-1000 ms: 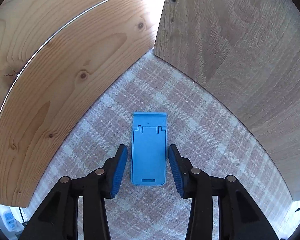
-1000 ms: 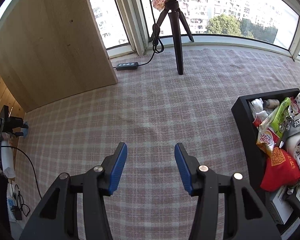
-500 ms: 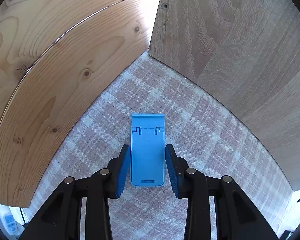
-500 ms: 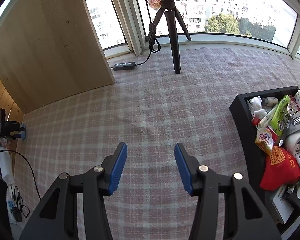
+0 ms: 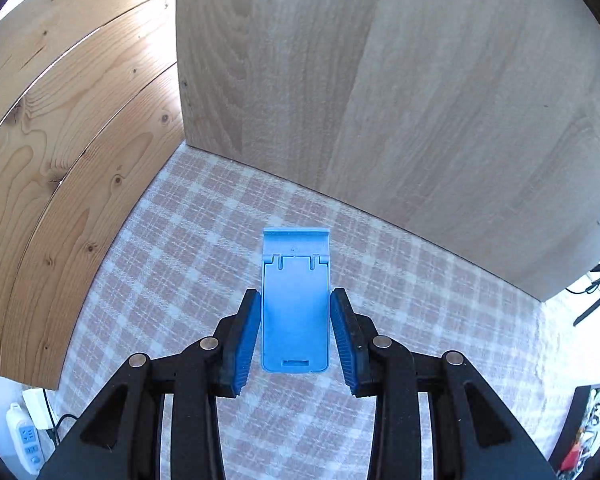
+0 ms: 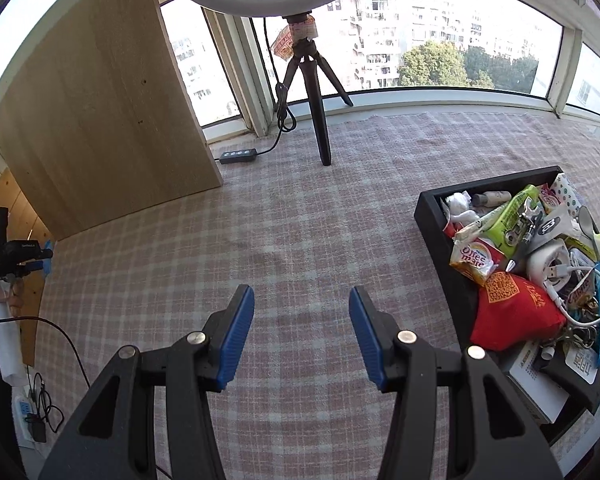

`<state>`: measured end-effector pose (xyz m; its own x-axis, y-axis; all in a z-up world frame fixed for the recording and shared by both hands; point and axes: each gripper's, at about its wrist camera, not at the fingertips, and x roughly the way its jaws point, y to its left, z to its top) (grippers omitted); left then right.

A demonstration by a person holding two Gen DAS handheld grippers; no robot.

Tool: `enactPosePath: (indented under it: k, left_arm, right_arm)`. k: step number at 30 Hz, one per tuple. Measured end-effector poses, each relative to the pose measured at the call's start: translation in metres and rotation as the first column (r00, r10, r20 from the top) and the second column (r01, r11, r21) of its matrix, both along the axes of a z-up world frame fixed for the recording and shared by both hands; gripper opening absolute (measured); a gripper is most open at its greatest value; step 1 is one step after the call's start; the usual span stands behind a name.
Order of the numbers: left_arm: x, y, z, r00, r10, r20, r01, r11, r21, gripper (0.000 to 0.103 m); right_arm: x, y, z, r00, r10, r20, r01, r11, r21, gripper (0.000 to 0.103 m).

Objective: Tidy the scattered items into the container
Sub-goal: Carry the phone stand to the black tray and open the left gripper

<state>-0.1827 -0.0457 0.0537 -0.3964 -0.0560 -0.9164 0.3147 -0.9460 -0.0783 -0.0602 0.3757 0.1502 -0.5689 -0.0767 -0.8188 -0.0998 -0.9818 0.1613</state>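
A flat blue plastic phone stand (image 5: 295,300) sits between the blue pads of my left gripper (image 5: 295,320), which is shut on it above the checked cloth near the wooden corner. My right gripper (image 6: 302,328) is open and empty over the checked cloth. The black container (image 6: 436,236) stands to its right, piled with snack packets, a red pouch (image 6: 512,312), cables and small items. A corner of the container also shows in the left wrist view (image 5: 580,396) at the lower right.
A light wooden panel (image 5: 400,92) and pine boards (image 5: 68,152) form a corner ahead of the left gripper. A tripod with a ring light (image 6: 316,112) and a power strip (image 6: 238,156) stand by the windows. Cables and a socket strip (image 5: 26,436) lie at the left edge.
My left gripper closed onto the blue phone stand, lifted it and swung right, away from the wooden corner. The right gripper tilted up slightly and stayed open.
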Motion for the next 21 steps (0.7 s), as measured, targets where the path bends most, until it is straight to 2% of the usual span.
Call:
enactPosePath:
  k: [3, 5, 8, 10, 14, 21]
  left_arm:
    - [-0.037, -0.011, 0.020, 0.997, -0.081, -0.020, 0.081, 0.997, -0.004, 0.034]
    - [-0.025, 0.024, 0.026, 0.990, -0.135, -0.027, 0.135, 0.991, -0.021, 0.034]
    - [-0.033, 0.052, 0.039, 0.972, -0.231, -0.034, 0.230, 0.973, -0.033, 0.034]
    - [-0.023, 0.073, 0.066, 0.954, -0.298, -0.042, 0.297, 0.954, -0.042, 0.034]
    - [-0.003, 0.147, 0.087, 0.904, -0.424, -0.061, 0.423, 0.906, -0.036, 0.034]
    - [0.045, 0.278, 0.097, 0.785, -0.614, -0.084, 0.615, 0.788, -0.013, 0.034]
  right_arm:
    - [0.021, 0.014, 0.007, 1.000, -0.027, -0.014, 0.027, 1.000, 0.000, 0.049]
    - [0.035, 0.024, 0.011, 0.999, -0.045, -0.018, 0.045, 0.999, 0.000, 0.049]
    - [0.057, 0.041, 0.015, 0.997, -0.077, -0.023, 0.077, 0.997, 0.001, 0.049]
    - [0.072, 0.052, 0.016, 0.995, -0.102, -0.023, 0.102, 0.995, -0.004, 0.049]
    - [0.101, 0.077, 0.020, 0.988, -0.152, -0.024, 0.152, 0.988, -0.005, 0.049]
    - [0.149, 0.123, 0.032, 0.967, -0.251, -0.040, 0.252, 0.968, 0.015, 0.049]
